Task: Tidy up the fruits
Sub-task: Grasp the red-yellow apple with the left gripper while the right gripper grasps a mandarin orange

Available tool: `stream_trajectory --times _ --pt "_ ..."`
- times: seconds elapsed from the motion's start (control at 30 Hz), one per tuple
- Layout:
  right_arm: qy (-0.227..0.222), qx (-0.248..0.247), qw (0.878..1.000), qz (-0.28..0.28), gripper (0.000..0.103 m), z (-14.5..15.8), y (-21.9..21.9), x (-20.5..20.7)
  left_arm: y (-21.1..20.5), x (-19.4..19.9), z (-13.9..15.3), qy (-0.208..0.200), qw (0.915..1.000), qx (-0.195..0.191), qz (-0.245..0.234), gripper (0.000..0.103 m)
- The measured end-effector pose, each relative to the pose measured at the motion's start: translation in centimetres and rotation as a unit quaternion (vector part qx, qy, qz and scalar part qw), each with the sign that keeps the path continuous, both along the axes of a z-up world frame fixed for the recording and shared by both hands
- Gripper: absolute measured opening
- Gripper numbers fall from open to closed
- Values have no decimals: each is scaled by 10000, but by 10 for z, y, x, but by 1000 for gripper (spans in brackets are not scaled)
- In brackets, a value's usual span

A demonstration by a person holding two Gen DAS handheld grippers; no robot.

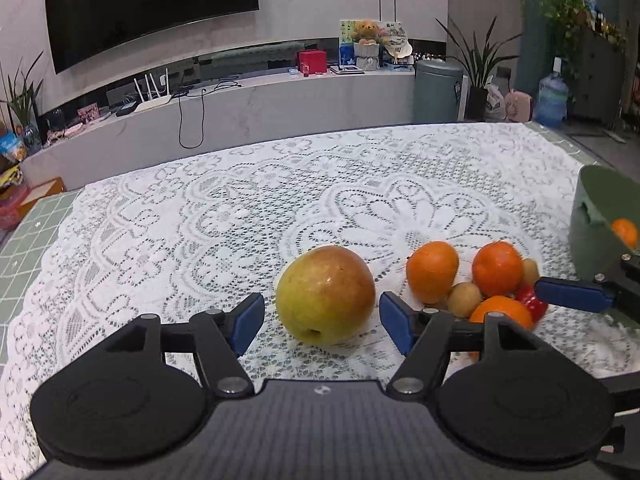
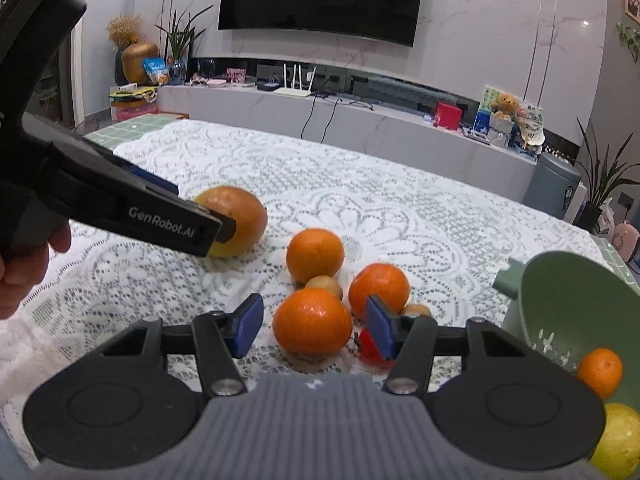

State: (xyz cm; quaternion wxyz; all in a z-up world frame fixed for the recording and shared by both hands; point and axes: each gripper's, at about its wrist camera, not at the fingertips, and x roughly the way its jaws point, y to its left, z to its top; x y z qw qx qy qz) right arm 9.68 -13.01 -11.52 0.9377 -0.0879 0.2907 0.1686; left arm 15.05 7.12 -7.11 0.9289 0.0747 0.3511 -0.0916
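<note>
Straddling a large yellow-red apple (image 1: 326, 294) on the white lace tablecloth (image 1: 240, 208), the left gripper (image 1: 322, 318) stands wide, its blue pads clear of the skin on both sides. The right gripper (image 2: 314, 326) is narrower, jaws flanking the nearest round orange (image 2: 313, 322) without visibly pressing it. Just beyond lie two more oranges (image 2: 315, 255), small brown fruits (image 2: 325, 286) and a red piece (image 2: 370, 346). Toward the table's right edge, a tilted green plastic bowl (image 2: 568, 300) holds another orange (image 2: 599, 372) and a yellow fruit (image 2: 620, 440).

Lace-covered table (image 1: 280, 184) under fruits (image 1: 432, 272)
</note>
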Motion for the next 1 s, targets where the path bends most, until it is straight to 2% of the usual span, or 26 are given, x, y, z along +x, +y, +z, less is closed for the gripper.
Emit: stream_trajectory --times 0.27,0.43,0.7,1.0 --pt "125 78 9999 5 49 -8 -1 8 -5 13 -7 -30 9999 94 -68 79" --pt "146 -39 9999 53 48 -10 2 9 -6 21 -11 -10 9999 75 -83 79" --pt "225 59 9997 17 47 -12 2 13 -5 21 -12 -31 10000 -10 -68 78" --pt "203 -6 9998 14 48 -14 3 13 -7 24 -17 18 10000 78 -45 79"
